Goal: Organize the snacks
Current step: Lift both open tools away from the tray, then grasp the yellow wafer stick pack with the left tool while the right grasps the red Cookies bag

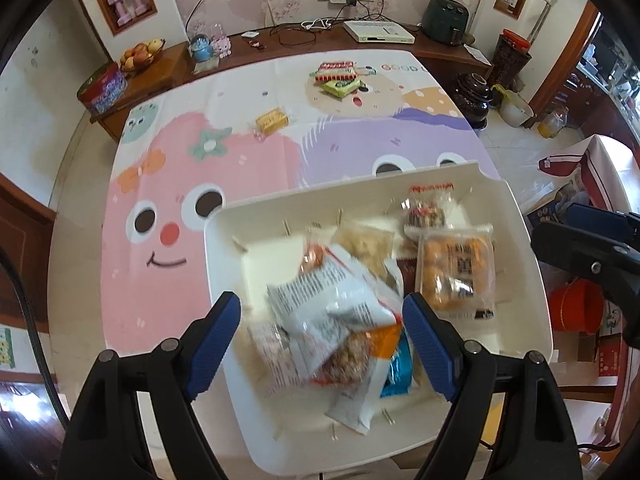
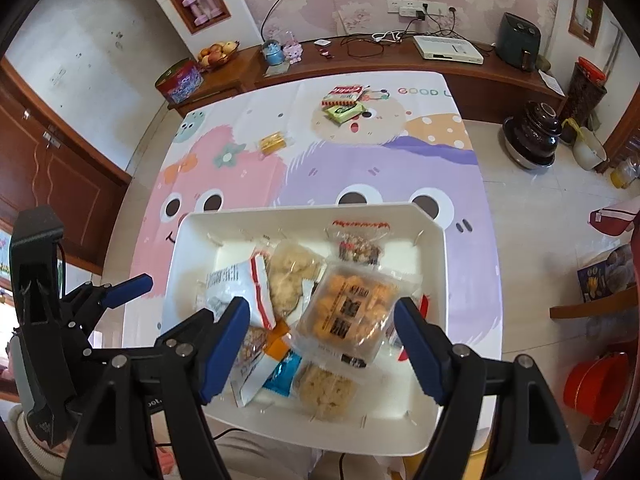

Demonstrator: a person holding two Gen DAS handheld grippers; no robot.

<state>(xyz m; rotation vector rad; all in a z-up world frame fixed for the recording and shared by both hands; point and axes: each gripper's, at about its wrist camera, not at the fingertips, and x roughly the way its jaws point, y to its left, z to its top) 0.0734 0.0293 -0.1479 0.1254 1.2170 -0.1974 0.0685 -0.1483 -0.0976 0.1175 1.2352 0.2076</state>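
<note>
Hovering over the white tray (image 2: 434, 264) at the near edge of the table, both grippers point steeply down at a heap of packets, and most of the job looks done. The left gripper (image 1: 322, 338) has its blue jaws spread wide, and a white printed packet (image 1: 332, 300) shows blurred between them; the pads do not seem to press on it, though whether it is loose in the air or lying on the pile I cannot tell. The right gripper (image 2: 320, 344) is spread just as wide above the clear pack of orange puffs (image 2: 346, 310), not touching it.

Already in the tray: the puffs, a nut-mix packet (image 2: 360, 246) at the far side, pale rice-cracker packs (image 2: 290, 276), a blue-wrapped one (image 2: 282, 374) near the front.

Left to fetch, by my reckoning: a small yellow snack (image 2: 273, 142) lying alone on the cartoon tablecloth (image 2: 248, 184) toward the far left, and well beyond it, at the far edge, a little stack with a red-and-white packet (image 2: 343, 94) on a green packet (image 2: 344, 113). Three pieces out, then, and two free grippers to go and get them.
</note>
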